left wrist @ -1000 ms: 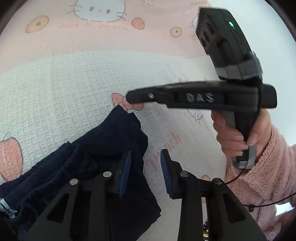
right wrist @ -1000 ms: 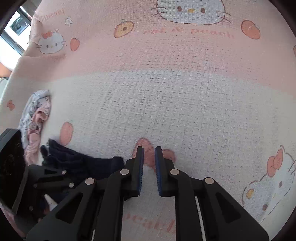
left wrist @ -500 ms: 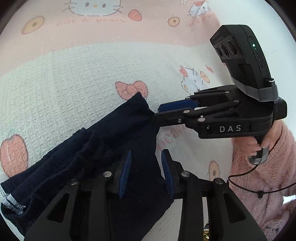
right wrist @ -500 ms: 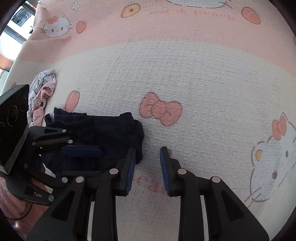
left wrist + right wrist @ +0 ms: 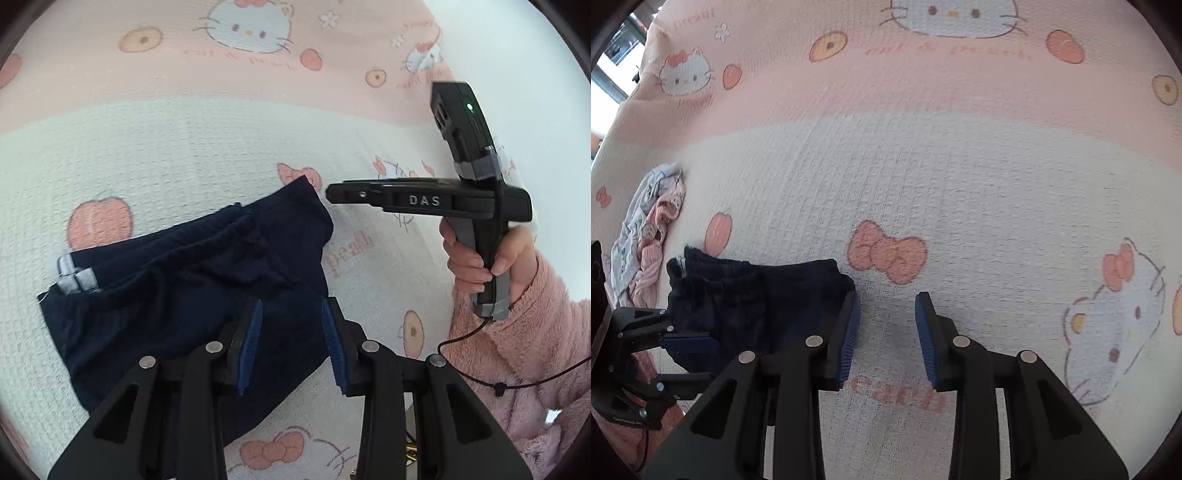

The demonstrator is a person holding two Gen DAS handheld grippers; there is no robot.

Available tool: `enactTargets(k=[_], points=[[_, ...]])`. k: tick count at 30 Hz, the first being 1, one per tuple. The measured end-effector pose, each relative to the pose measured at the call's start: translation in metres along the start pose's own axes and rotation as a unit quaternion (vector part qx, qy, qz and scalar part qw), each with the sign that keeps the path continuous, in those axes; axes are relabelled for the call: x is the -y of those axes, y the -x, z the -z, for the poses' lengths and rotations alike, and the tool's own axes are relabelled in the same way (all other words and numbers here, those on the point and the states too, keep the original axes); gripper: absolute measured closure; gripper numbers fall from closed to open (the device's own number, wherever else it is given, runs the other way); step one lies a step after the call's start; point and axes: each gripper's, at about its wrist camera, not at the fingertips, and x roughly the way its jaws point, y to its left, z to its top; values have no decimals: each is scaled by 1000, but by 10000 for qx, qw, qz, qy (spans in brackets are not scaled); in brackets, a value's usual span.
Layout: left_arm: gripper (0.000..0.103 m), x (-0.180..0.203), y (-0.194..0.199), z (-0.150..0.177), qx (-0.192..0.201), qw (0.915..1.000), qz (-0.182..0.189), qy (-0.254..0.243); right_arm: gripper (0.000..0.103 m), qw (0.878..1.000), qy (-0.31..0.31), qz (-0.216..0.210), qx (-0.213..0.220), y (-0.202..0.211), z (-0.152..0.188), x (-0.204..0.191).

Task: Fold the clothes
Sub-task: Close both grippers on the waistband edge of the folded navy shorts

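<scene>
Beneath left hand-held gripper [image 5: 291, 332]: navy garment [image 5: 192, 280].

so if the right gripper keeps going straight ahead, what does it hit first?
Likely only the bedspread. The right gripper is open over bare fabric, and the navy garment lies just off its left finger, beside the line. Depth is unclear.

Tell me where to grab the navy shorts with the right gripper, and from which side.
Take the navy shorts at the far right corner nearest the right gripper, coming in from the right, low along the blanket. That corner pokes out flat and free as a thin edge, and the open jaws probably fit around it.
</scene>
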Motion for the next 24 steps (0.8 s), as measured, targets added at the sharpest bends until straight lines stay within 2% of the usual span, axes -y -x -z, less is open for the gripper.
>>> enactTargets(k=[1,3,5,6,10,11,13,15,17,21,23,24], points=[[67,-5,8,1,62,9999,-68,120,71,10000,-47,-14,63,4,1,0],[67,-12,21,4,148,9992,-246,292,63,9999,9,-121,68,6,4,-9],[67,-17,28,8,173,9982,-392,423,62,9999,-12,-122,-76,-2,8,-17],[67,-19,30,10,159,9977,-446,476,62,9995,-87,-262,-167,-5,11,-18],[67,-30,38,22,172,9957,-610,670,64,9901,-448,-1320,-168,2,29,-21],[67,-34,38,23,239,9940,-667,834,64,9889,-520,-1379,-175,3,32,-24],[67,-46,35,25,392,9882,-747,1275,64,9899,-595,-1269,-212,0,37,-28],[67,-64,36,31,501,9788,-841,1802,63,9907,-670,-1159,-249,-2,41,-32],[67,-70,36,37,513,9735,-1019,1982,60,9913,-745,-1049,-286,-4,46,-36],[67,-61,37,40,481,9782,-1134,1671,60,9924,-855,-820,-322,-7,55,-45],[67,-46,32,32,545,9811,-1294,1331,60,9961,-582,-654,-59,-1,51,-61],[67,-40,31,27,561,9833,-1260,1189,59,9972,-430,-616,34,1,48,-70]])
